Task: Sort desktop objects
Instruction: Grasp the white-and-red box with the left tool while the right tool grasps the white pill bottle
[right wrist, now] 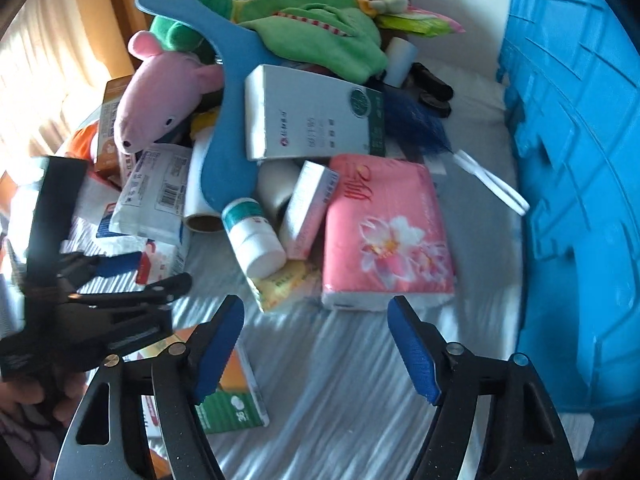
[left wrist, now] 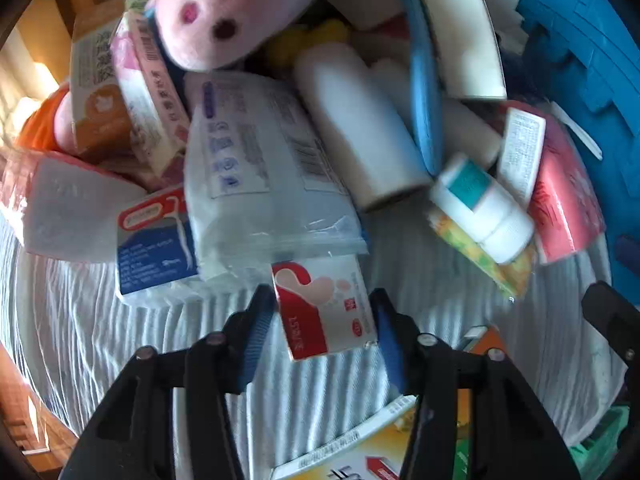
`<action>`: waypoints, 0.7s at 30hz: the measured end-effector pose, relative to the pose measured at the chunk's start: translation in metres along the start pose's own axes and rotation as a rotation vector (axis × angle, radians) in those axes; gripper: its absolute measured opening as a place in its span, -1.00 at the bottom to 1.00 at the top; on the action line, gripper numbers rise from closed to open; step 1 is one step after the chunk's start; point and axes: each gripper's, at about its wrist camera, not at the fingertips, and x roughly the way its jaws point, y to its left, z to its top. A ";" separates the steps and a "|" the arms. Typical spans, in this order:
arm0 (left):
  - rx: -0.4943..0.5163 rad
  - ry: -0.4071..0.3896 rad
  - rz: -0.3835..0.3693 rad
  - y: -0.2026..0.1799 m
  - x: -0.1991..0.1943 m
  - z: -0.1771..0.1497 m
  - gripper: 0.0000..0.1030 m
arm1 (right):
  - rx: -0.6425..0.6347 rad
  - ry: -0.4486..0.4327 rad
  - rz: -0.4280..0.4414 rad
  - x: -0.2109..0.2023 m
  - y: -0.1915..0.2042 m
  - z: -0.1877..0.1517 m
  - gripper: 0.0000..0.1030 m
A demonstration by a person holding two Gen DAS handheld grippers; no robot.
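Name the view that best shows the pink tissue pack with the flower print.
Right wrist view: the pink tissue pack lies face-up, flowers fully visible, ahead of the open right gripper. The left wrist view catches only its edge behind a white bottle.

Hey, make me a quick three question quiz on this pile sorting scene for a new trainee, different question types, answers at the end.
1. True or false: the left gripper has the red and white box between its fingers.
2. Multiple choice: the right gripper is A) open and empty, B) shut on a bottle, C) holding a plush toy.
3. Fill in: the white bottle with the teal label lies just left of the pink ____ pack.

Key: 1 true; 2 A; 3 tissue.
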 end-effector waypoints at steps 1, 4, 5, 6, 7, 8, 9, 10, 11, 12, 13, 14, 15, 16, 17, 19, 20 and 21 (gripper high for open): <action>-0.009 0.008 -0.020 0.003 -0.001 0.000 -0.14 | -0.011 0.000 0.006 0.001 0.003 0.003 0.47; -0.020 -0.004 -0.045 0.008 -0.009 -0.006 -0.17 | -0.044 0.003 0.033 0.008 0.014 0.011 0.37; -0.015 -0.003 -0.048 0.010 -0.011 -0.010 -0.18 | -0.055 0.008 0.045 0.012 0.018 0.014 0.33; -0.009 0.000 -0.049 0.012 -0.014 -0.015 -0.20 | -0.063 0.011 0.049 0.015 0.022 0.015 0.31; -0.002 0.004 -0.043 0.014 -0.016 -0.021 -0.22 | -0.073 0.014 0.052 0.019 0.026 0.017 0.30; 0.003 0.009 -0.043 0.016 -0.018 -0.026 -0.24 | -0.082 0.018 0.053 0.022 0.029 0.019 0.30; 0.008 0.013 -0.047 0.018 -0.020 -0.031 -0.24 | -0.088 0.023 0.054 0.027 0.032 0.021 0.27; 0.014 0.016 -0.048 0.020 -0.020 -0.035 -0.24 | -0.091 0.027 0.056 0.031 0.034 0.022 0.26; 0.021 0.017 -0.049 0.020 -0.021 -0.037 -0.24 | -0.091 0.031 0.055 0.035 0.035 0.025 0.26; 0.029 0.013 -0.050 0.019 -0.021 -0.038 -0.24 | -0.090 0.036 0.051 0.041 0.036 0.028 0.26; 0.032 0.015 -0.048 0.018 -0.020 -0.038 -0.24 | -0.091 0.045 0.046 0.048 0.036 0.030 0.26; 0.032 0.020 -0.045 0.016 -0.019 -0.037 -0.24 | -0.089 0.053 0.042 0.054 0.037 0.032 0.26; 0.028 0.021 -0.049 0.015 -0.018 -0.035 -0.24 | -0.088 0.060 0.041 0.058 0.037 0.033 0.21; 0.024 0.021 -0.055 0.014 -0.017 -0.033 -0.24 | -0.087 0.074 0.038 0.063 0.037 0.033 -0.02; 0.018 0.029 -0.061 0.012 -0.015 -0.030 -0.23 | -0.084 0.093 0.032 0.068 0.037 0.033 -0.20; -0.002 0.046 -0.085 0.010 -0.012 -0.023 -0.22 | -0.071 0.107 0.033 0.068 0.035 0.028 -0.31; -0.007 0.050 -0.094 0.009 -0.011 -0.021 -0.21 | -0.066 0.107 0.036 0.065 0.034 0.024 -0.32; -0.011 0.052 -0.101 0.007 -0.009 -0.017 -0.20 | -0.063 0.111 0.042 0.064 0.033 0.022 -0.32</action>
